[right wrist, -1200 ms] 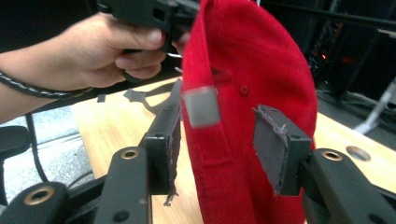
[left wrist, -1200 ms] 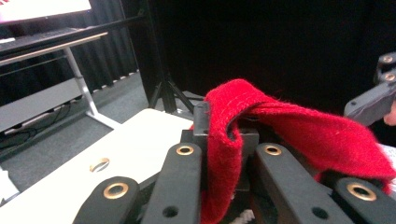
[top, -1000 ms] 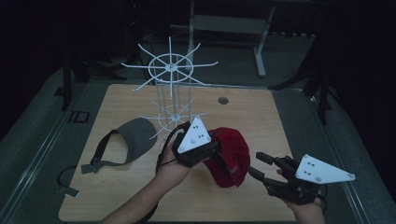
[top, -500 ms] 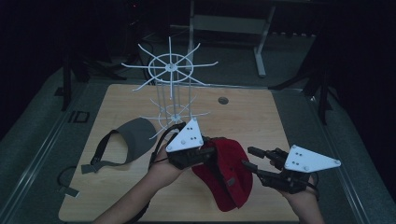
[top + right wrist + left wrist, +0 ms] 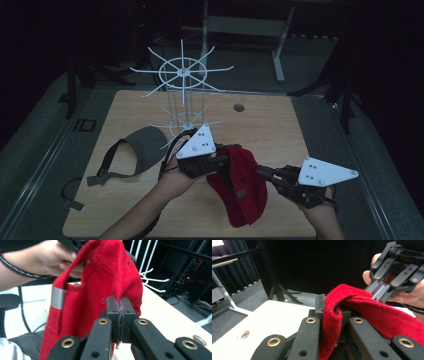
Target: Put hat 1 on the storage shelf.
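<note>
Red cap (image 5: 239, 187) hangs between both clamped hand-held grippers, left (image 5: 220, 161) and right (image 5: 261, 172); white rack (image 5: 183, 95) just beyond the left

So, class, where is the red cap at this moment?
In the high view the red cap hangs at the table's near edge, held between the left claw and right claw, right of the grey visor.
</note>
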Action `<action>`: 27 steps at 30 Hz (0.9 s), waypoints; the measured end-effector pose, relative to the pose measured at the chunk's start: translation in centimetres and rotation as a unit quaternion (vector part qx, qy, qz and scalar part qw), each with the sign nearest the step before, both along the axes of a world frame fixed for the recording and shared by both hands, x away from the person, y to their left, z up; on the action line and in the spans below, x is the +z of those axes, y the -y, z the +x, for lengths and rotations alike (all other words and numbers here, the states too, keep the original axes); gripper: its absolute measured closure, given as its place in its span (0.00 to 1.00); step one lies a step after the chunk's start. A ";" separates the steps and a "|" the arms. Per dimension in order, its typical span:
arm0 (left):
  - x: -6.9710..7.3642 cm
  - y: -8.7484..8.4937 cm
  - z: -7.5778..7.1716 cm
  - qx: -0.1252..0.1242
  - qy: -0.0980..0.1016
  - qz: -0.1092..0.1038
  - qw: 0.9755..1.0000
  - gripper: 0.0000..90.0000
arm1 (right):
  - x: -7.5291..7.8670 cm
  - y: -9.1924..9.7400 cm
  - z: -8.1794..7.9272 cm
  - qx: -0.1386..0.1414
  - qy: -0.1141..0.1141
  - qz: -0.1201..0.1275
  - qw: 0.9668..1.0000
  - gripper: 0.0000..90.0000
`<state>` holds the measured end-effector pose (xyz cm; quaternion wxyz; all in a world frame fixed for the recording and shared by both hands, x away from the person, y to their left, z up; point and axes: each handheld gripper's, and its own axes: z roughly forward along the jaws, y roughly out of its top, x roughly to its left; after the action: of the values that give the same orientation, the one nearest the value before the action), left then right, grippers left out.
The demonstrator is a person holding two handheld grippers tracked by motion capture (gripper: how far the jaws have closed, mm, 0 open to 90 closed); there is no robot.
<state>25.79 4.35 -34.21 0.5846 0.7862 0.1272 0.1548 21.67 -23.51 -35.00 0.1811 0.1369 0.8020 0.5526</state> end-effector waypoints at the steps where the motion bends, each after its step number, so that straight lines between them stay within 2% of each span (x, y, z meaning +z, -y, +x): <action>1: -0.1 -0.1 0.1 -0.001 -0.002 0.000 1.000 0.94 | 0.1 0.0 0.0 0.000 -0.003 0.006 1.000 0.99; 2: -0.2 -0.2 0.2 -0.006 -0.008 -0.005 1.000 0.94 | 0.2 0.1 -0.2 0.006 -0.003 0.009 1.000 0.99; 4: -0.3 -0.2 0.2 -0.011 -0.005 0.002 1.000 0.94 | 0.4 0.2 -0.3 0.003 -0.003 0.014 1.000 0.99; 9: -0.4 0.2 0.2 -0.021 -0.004 0.003 1.000 0.94 | 1.2 0.8 -0.6 -0.022 -0.011 0.039 0.999 0.99; 12: -0.5 0.4 0.3 -0.027 -0.005 0.004 1.000 0.92 | 1.3 1.0 -0.5 -0.044 -0.011 0.038 0.998 0.99; 15: -0.6 0.3 0.2 -0.031 -0.011 0.007 0.999 0.84 | 1.3 1.4 -0.3 -0.054 -0.013 0.038 0.998 0.99; 19: -0.6 0.1 0.0 -0.024 -0.005 0.006 1.000 0.69 | 1.4 1.9 -0.2 -0.066 -0.015 0.043 0.997 0.99; 21: -0.7 -0.1 -0.1 -0.021 -0.004 0.006 1.000 0.65 | 1.6 2.1 -0.1 -0.077 -0.015 0.047 0.996 0.99; 25: -0.8 -0.6 -0.6 -0.016 0.008 0.012 1.000 0.61 | 1.8 2.2 -0.1 -0.079 -0.014 0.043 0.996 0.99; 27: -0.9 -0.8 -0.7 -0.011 0.006 0.010 1.000 0.59 | 2.0 2.2 0.0 -0.082 -0.014 0.045 0.996 0.99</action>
<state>25.05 5.17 -35.07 0.5790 0.7926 0.1130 0.1542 21.68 -25.74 -33.02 0.2082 0.2182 0.7651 0.5689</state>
